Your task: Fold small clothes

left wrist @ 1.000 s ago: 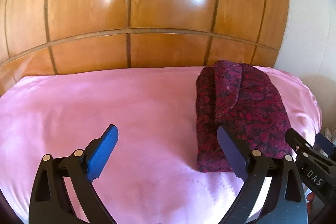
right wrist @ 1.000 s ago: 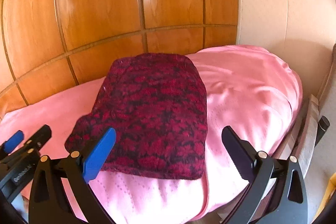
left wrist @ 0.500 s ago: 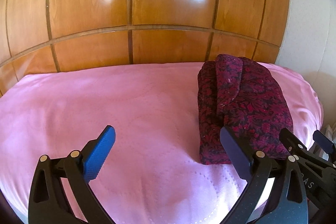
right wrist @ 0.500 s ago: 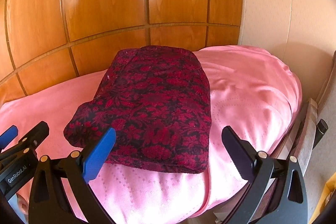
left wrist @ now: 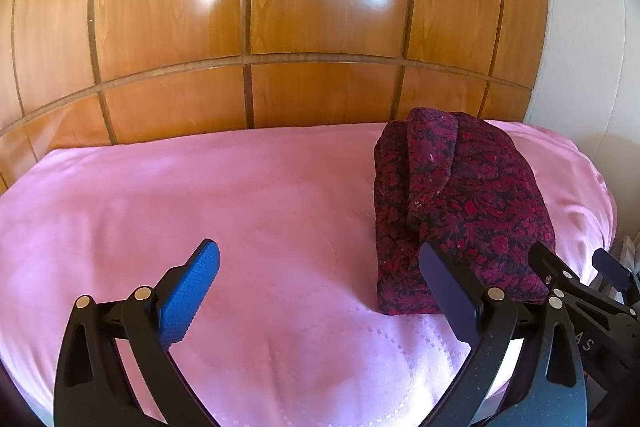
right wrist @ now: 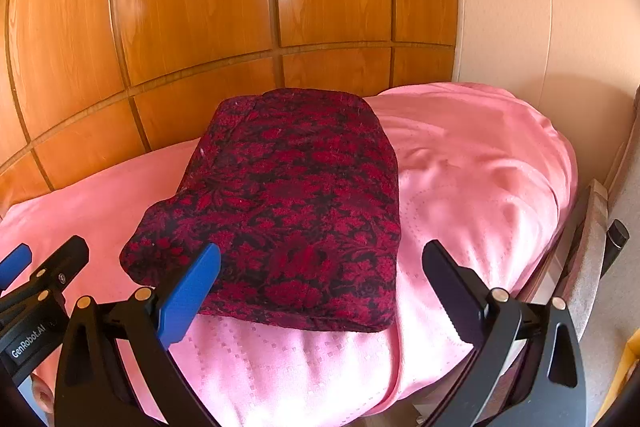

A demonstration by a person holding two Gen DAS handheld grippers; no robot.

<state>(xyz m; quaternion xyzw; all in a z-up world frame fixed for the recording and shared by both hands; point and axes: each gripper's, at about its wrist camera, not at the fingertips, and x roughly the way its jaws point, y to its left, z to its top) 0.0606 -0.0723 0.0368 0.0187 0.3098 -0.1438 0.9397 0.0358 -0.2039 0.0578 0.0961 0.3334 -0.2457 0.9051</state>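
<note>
1. While I hold both claws above the near edge of the bed, my left claw (left wrist: pixel 320 291) is spread wide, its blue pads gripping nothing, with only pink sheet (left wrist: pixel 240 211) showing between them.
2. My right claw (right wrist: pixel 320 287) is spread wide too and holds nothing; its left pad shows in front of the near edge of the folded cloth, and I cannot tell whether it touches it.
3. The dark red patterned cloth (right wrist: pixel 296 203) lies folded into a thick, roughly rectangular bundle on the sheet, toward the right side of the bed, its far end close to the wooden wall panels (right wrist: pixel 192 19).
4. From my left claw's view, the cloth (left wrist: pixel 460 203) sits to the right, with a folded flap lying along its top.
5. The right claw (left wrist: pixel 576 267) shows at the right edge of that view, beside the cloth's near corner.
</note>
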